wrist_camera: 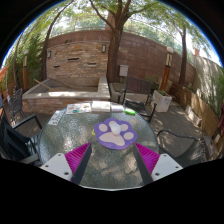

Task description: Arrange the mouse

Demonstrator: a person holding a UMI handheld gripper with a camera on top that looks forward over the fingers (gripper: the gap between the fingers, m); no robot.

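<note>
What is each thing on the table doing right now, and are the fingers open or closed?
gripper: fingers open, holding nothing.
paw-print mouse pad: lying flat on the table, just ahead of the fingers, untouched.
glass table: standing, with the pad and papers on it.
papers: lying flat at the table's far side.
chair: upright beyond the table, nobody in it.
mouse: none that I can see.
</note>
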